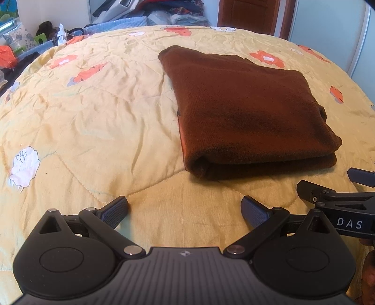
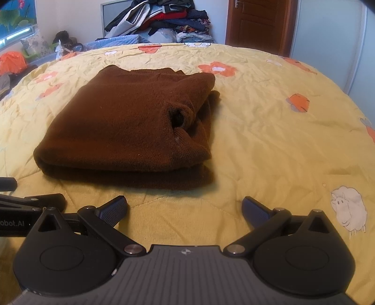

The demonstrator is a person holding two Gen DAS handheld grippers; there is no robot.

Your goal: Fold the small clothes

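Observation:
A brown knit garment (image 1: 248, 112) lies folded into a thick rectangle on the yellow quilt (image 1: 93, 122). It also shows in the right wrist view (image 2: 121, 126), with a sleeve cuff opening on its right side. My left gripper (image 1: 185, 208) is open and empty, just short of the garment's near edge. My right gripper (image 2: 185, 208) is open and empty, also just short of the near edge. The right gripper's fingers (image 1: 328, 187) show at the right of the left wrist view. The left gripper's fingers (image 2: 35, 199) show at the left of the right wrist view.
The quilt (image 2: 281, 140) has orange flowers and white sheep printed on it. A pile of clothes (image 2: 164, 21) is stacked beyond the bed's far edge. A wooden door (image 2: 257, 23) stands at the back right. Clutter (image 1: 14, 56) lies at the far left.

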